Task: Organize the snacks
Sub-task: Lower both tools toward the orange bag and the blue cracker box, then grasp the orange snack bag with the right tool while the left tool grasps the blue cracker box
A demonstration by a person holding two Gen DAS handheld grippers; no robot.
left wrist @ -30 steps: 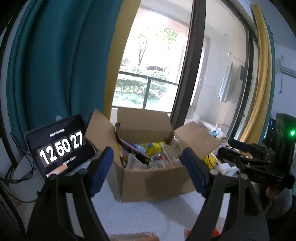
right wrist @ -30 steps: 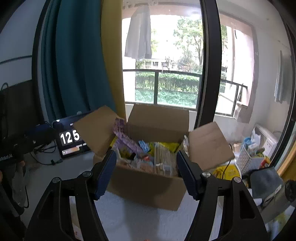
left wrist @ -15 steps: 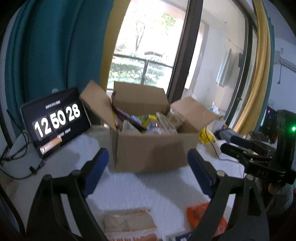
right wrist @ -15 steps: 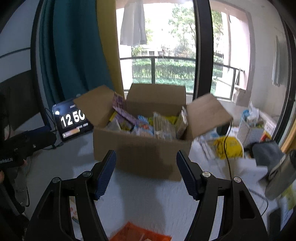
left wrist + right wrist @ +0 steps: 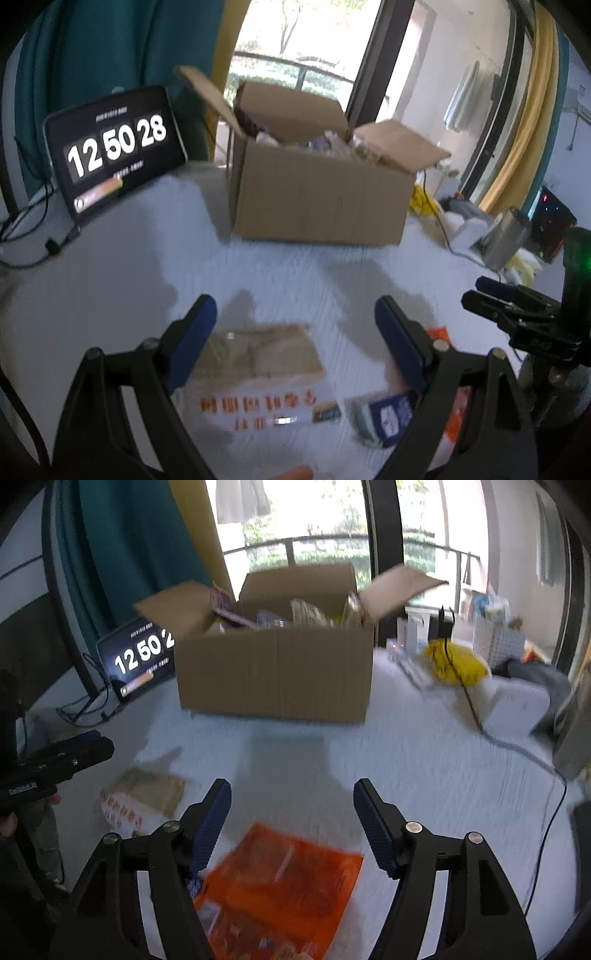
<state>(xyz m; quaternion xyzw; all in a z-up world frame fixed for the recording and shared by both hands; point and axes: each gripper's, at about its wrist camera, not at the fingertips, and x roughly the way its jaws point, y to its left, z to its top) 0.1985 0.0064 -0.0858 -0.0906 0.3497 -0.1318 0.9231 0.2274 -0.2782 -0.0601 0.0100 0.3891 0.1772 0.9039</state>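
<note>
An open cardboard box (image 5: 317, 199) (image 5: 275, 677) full of snack packets stands at the back of the white table. My left gripper (image 5: 295, 328) hangs open over a clear packet with a tan filling and red print (image 5: 258, 369) (image 5: 142, 799); a small blue packet (image 5: 388, 415) lies to its right. My right gripper (image 5: 291, 812) hovers just above an orange snack bag (image 5: 277, 882), its jaws opening, nothing pressed between them. The right gripper also shows at the right edge of the left wrist view (image 5: 517, 306). In the right wrist view the left gripper (image 5: 55, 760) shows at the left edge.
A tablet clock (image 5: 114, 151) leans at the back left with cables beside it. To the right lie a yellow bag (image 5: 454, 662), a white basket (image 5: 496, 642), a white device (image 5: 517, 707) and a black cable (image 5: 517, 749). A metal flask (image 5: 506, 240) stands at the right.
Both grippers have dropped and tilted down toward the table. The packets on the table have come into view beneath them, and the box now sits higher in both views. The left jaws have widened.
</note>
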